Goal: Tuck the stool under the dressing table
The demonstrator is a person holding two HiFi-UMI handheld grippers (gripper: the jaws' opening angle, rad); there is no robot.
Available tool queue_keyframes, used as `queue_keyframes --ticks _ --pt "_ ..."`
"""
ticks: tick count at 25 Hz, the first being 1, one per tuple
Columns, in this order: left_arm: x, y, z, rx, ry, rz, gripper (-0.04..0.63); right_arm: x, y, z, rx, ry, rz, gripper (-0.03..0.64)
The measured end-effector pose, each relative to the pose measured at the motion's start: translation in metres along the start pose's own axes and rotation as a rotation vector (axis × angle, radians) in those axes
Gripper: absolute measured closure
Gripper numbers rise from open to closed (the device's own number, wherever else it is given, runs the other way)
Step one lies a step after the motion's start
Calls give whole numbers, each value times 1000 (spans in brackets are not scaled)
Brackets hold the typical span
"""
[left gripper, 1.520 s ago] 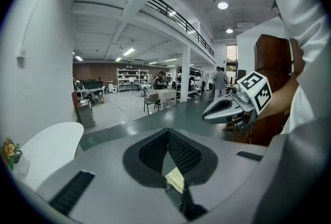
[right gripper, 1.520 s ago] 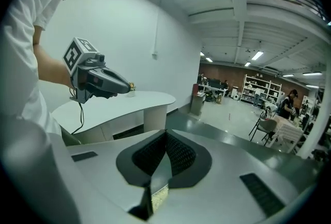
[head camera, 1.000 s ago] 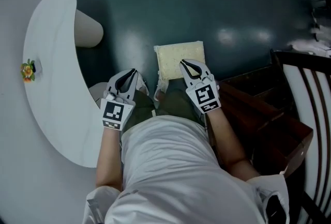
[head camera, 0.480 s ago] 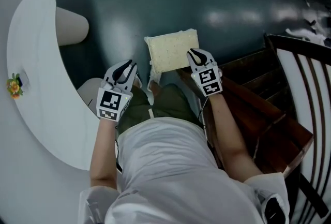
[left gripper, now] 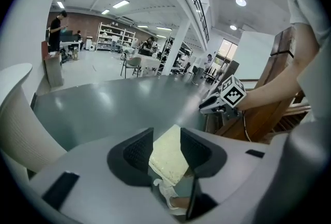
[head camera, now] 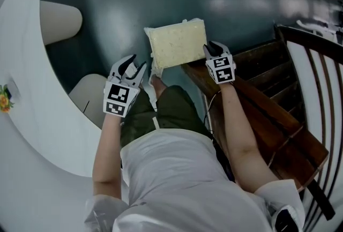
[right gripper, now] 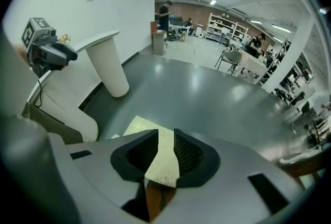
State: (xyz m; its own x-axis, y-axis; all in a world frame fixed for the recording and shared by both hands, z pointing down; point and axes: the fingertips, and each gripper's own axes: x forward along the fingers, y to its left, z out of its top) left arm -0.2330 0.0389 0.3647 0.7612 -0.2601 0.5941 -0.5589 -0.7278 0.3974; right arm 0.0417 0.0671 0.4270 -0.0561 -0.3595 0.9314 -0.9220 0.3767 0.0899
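The stool, with a cream square cushion, stands on the dark floor in front of me. The white curved dressing table lies to its left. My left gripper hangs off the cushion's near left corner; its jaws have just been opening and stand apart. Through them, in the left gripper view, the cushion shows untouched. My right gripper is at the cushion's right edge. Its jaws have just been opening too, and the cushion's corner shows in the narrow gap without being pinched.
A dark wooden chair stands close on the right, beside my right arm. The dressing table rests on a cone-shaped leg and a rounded leg. A small flower ornament sits on its top. Open floor stretches beyond the stool.
Both grippers have sunk and moved forward to the stool's near corners. Their jaws, shut before, now stand apart. The stool itself has kept its place on the floor.
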Motion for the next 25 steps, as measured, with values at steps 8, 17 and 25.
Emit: queue_keyframes --ticks 8,17,25 --pt "44 7 -61 -59 83 -24 407 57 -29 -27 68 73 -13 487" --pt "88 -2 -125 -79 208 -56 361 117 -41 -81 148 169 47 414" --pt "132 -21 -176 -96 298 -114 333 150 -51 -119 194 214 85 380"
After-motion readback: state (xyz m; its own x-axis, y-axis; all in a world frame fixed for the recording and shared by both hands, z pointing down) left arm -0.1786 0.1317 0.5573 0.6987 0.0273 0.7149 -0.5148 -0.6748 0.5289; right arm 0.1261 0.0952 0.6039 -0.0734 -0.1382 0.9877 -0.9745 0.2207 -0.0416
